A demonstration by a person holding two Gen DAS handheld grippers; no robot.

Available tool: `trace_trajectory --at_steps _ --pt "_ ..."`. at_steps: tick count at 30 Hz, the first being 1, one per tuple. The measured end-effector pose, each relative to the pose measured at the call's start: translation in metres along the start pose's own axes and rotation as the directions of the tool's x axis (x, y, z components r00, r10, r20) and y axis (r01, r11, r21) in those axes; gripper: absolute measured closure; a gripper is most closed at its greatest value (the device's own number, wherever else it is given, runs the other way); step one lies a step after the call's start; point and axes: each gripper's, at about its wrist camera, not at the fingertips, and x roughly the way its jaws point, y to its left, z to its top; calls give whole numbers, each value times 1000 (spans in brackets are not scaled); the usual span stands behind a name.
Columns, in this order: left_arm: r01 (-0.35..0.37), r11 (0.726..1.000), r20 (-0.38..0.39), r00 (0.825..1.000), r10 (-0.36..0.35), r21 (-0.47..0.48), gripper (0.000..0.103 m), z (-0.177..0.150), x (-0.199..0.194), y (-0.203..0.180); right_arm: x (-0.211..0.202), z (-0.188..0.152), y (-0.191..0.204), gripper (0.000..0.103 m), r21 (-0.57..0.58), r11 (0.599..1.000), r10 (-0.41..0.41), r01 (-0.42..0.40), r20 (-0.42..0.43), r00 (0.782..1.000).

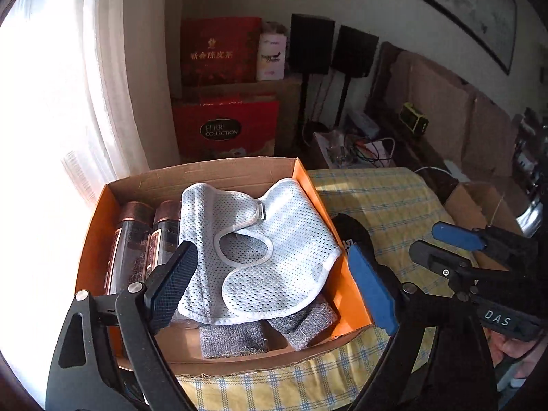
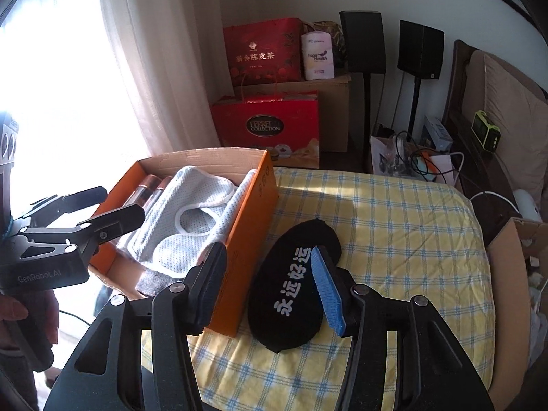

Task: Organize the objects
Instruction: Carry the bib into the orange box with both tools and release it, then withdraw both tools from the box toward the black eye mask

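Note:
An orange cardboard box point(image 1: 346, 284) sits on the yellow checked cover and shows in the right wrist view point(image 2: 250, 239) too. In it lie a pale blue mesh garment point(image 1: 274, 239), two dark bottles with copper caps point(image 1: 137, 239) and grey knitted pieces point(image 1: 233, 339). A black flat insole with white characters point(image 2: 294, 284) lies on the cover right of the box. My left gripper point(image 1: 274, 287) is open above the box, empty. My right gripper point(image 2: 270, 287) is open just above the insole, empty; it also shows in the left wrist view point(image 1: 441, 243).
The yellow checked cover point(image 2: 394, 233) spreads to the right of the box. Red gift boxes point(image 2: 267, 126) and cardboard cartons stand by the curtain. Two black speakers on stands point(image 2: 418, 51), cables and a wooden headboard are behind. An open carton point(image 2: 513, 257) stands at the right.

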Motion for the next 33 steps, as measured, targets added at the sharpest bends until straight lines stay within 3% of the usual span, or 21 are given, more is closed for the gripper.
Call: trace_trajectory --at_steps 6,15,28,33 --pt "19 1000 17 1000 -19 9 10 -5 -7 -17 -9 -6 -12 35 24 999 -26 26 8 1000" --pt "58 998 11 998 -58 10 5 -15 -8 -30 -17 -11 -32 0 56 997 -62 61 13 998" --pt "107 994 44 993 -106 -7 5 -58 -23 -40 2 -40 -59 1 80 990 -115 118 -42 992" --pt "136 990 25 991 -135 -46 5 -80 -20 -37 17 -59 -69 8 140 988 -63 72 -67 996"
